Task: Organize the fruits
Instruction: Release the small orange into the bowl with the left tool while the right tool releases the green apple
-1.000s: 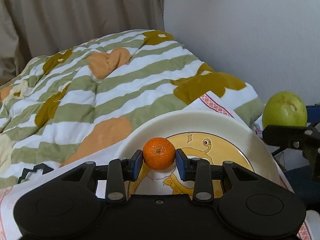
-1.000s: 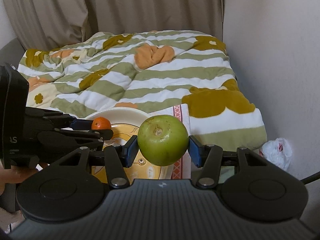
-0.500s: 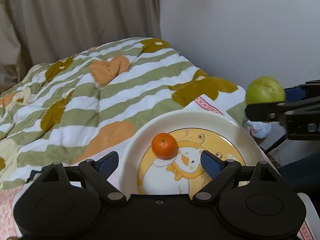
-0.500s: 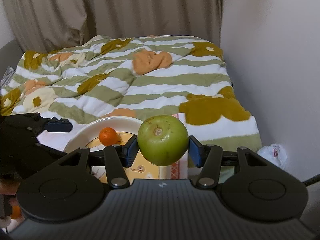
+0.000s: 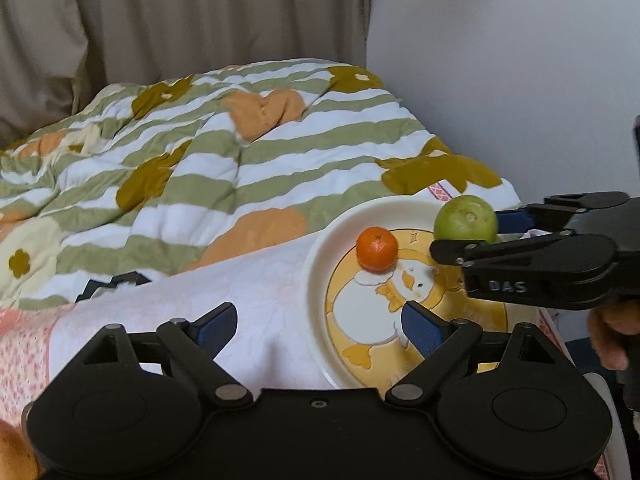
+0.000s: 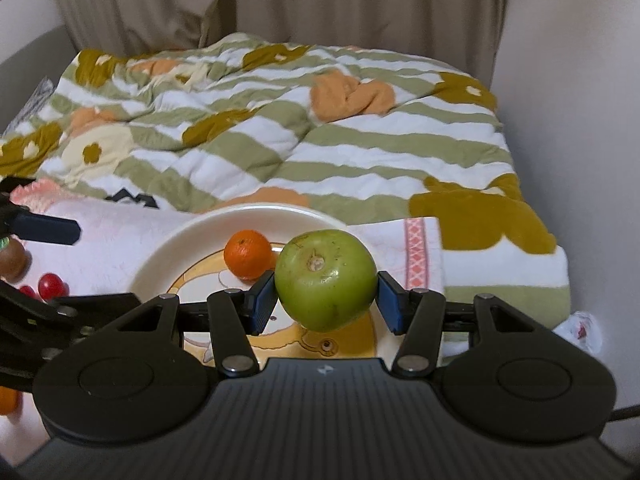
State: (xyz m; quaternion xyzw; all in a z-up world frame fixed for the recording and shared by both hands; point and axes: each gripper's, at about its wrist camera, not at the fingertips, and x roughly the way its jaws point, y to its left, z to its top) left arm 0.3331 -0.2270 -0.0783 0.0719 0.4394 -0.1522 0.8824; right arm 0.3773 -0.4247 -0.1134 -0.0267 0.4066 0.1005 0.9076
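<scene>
Mandarin sits on our duck plate; our left gripper fingers spread, holding nothing; right gripper pinching green apple over plate.

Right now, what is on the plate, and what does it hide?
One mandarin rests on the plate, beside the duck picture. The green apple hangs above it, clamped in the right gripper. The cloth beneath the plate is covered there.
</scene>
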